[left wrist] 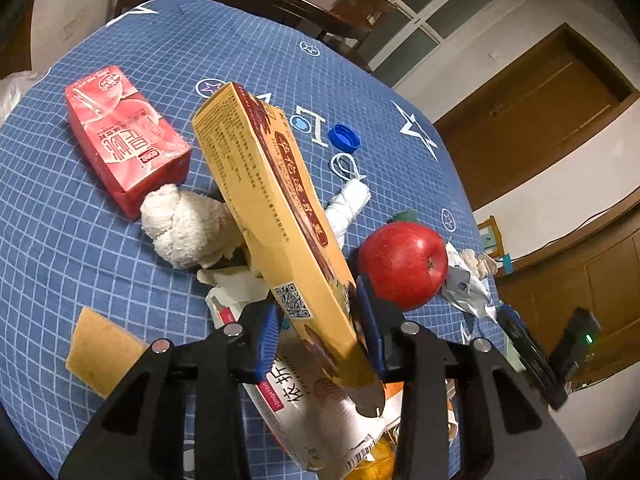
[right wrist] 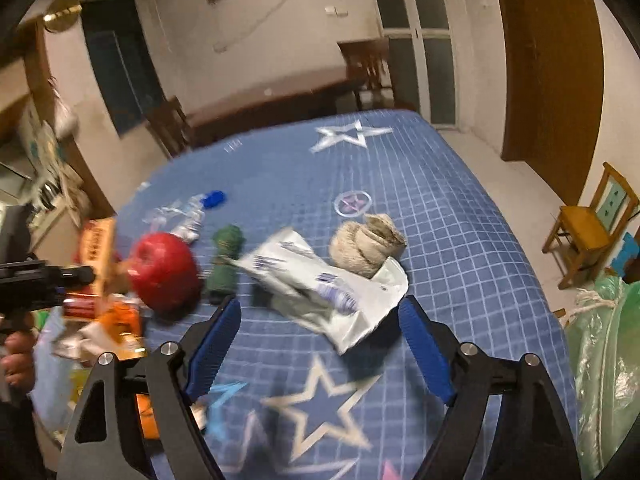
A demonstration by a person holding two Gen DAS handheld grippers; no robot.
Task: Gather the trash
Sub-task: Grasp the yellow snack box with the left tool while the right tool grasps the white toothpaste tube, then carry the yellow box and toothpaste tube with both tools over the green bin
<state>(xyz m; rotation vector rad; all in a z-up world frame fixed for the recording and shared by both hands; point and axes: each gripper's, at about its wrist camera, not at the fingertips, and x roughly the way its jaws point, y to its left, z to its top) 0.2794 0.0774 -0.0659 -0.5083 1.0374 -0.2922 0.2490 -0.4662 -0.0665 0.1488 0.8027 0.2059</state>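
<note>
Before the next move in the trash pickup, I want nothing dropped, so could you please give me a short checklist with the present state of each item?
1. Left gripper clamped on the flat yellow cardboard box: ok, both blue pads press its sides.
2. Box lifted off the blue checked tablecloth: ok at its far end, which is tilted up; near end cannot tell.
3. Red apple apart from the box: ok, it sits just right of it.
4. Right gripper open and empty: ok.
5. Crumpled white plastic wrapper lined up between the right gripper's fingers: ok, but the pads do not touch it.
6. A trash container to drop into: cannot tell.
</note>
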